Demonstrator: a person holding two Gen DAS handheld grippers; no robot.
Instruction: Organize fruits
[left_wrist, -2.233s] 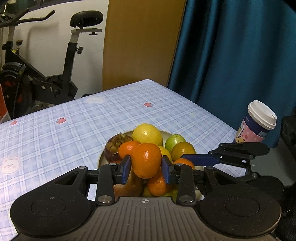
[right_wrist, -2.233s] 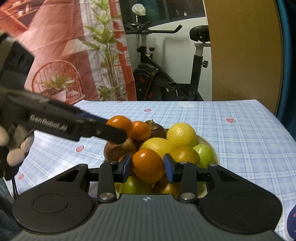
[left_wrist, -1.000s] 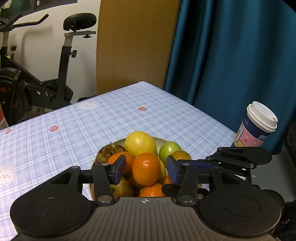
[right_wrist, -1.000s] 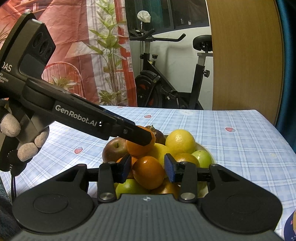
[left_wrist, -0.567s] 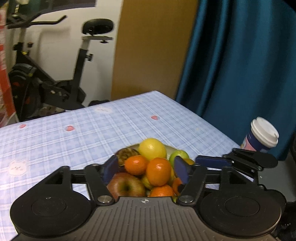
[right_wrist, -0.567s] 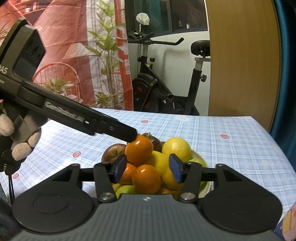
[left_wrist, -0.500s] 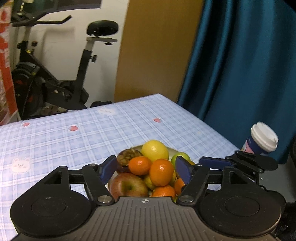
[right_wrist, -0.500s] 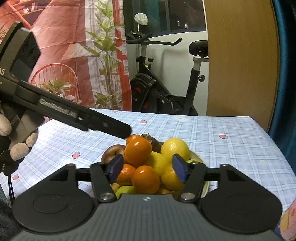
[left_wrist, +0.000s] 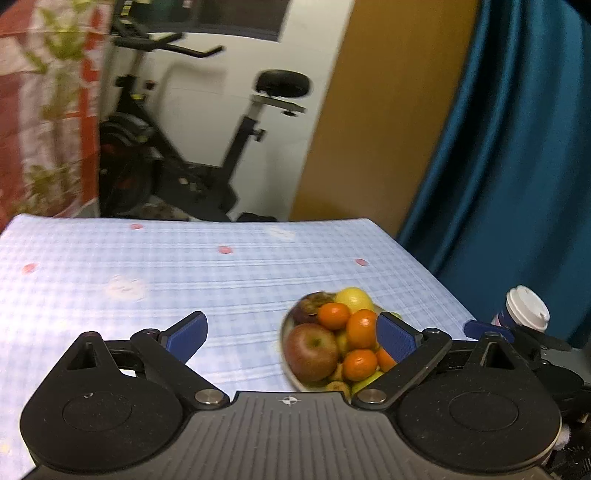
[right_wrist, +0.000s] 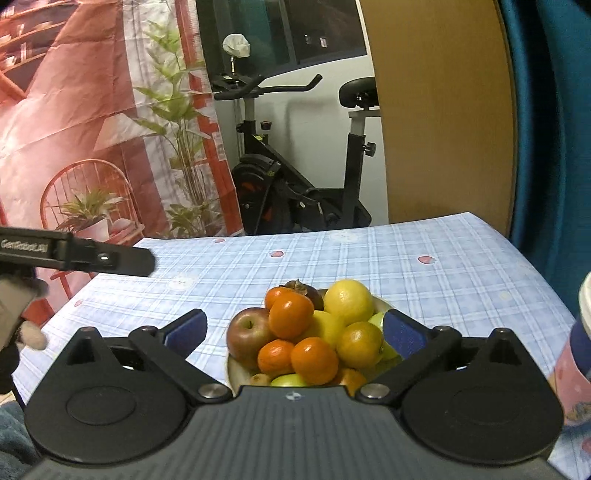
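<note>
We see the fruit bowl (right_wrist: 380, 304) heaped with oranges, lemons and an apple (right_wrist: 248, 336), just beyond our right gripper (right_wrist: 293, 332), whose jaws are opening, empty. Our left gripper (left_wrist: 291, 332) is opening too, nothing between its fingers, left of the bowl. The bowl sits on a blue checked tablecloth (right_wrist: 424, 280); behind it stands an exercise bike (right_wrist: 295, 184). The left gripper's arm reads "GenRobot.AI".

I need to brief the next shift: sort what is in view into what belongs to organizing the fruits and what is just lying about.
Belongs to the job:
- plate piled with fruit
- red apple
- oranges
- lemons
- dark fruit at the back
- left gripper and right gripper, jaws opening, nothing held

Just lying about:
- lidded paper cup
- exercise bike
- blue curtain
</note>
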